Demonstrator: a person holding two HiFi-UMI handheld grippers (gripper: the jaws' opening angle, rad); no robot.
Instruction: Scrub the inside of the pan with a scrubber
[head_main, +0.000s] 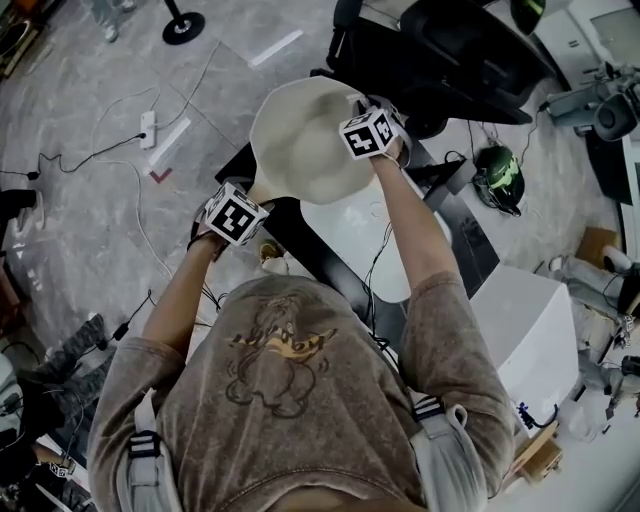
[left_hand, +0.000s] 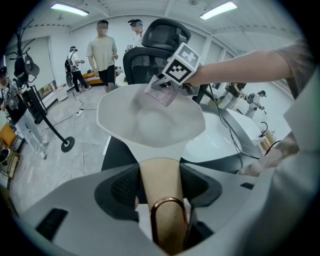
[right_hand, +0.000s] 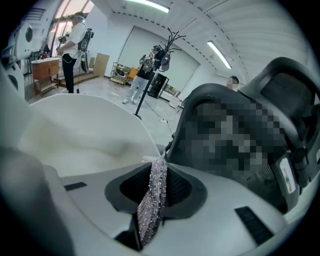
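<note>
The jaws of the left gripper (left_hand: 160, 189) are shut tight on the pan's handle (left_hand: 159, 167), one pad on each side of it. The handle is light brown and has a shiny copper ring (left_hand: 169, 202) at its end, close to the camera. The jaws of the right gripper (right_hand: 156, 194) are shut too, and they pinch a thin, sparkly silver scrubber (right_hand: 158, 172) that sticks up between them. The pan (head_main: 300, 140) is creamy white, round and deep. It is held up in the air by its handle, with its open side facing up. In the head view it hangs over the edge of a black table (head_main: 320, 255) and the grey floor (head_main: 90, 200). The right gripper reaches in over the far side of the pan. In the left gripper view the scrubber sits inside the pan, near the far rim, and looks to be touching the wall there. The cube with square marks (head_main: 368, 132) on the right gripper sits just above that rim. A big white rounded thing (head_main: 385, 250) lies on the table, under the person's right arm. A black office chair (head_main: 455, 50) stands behind the pan. Some people (left_hand: 102, 52) stand far back in the room.
</note>
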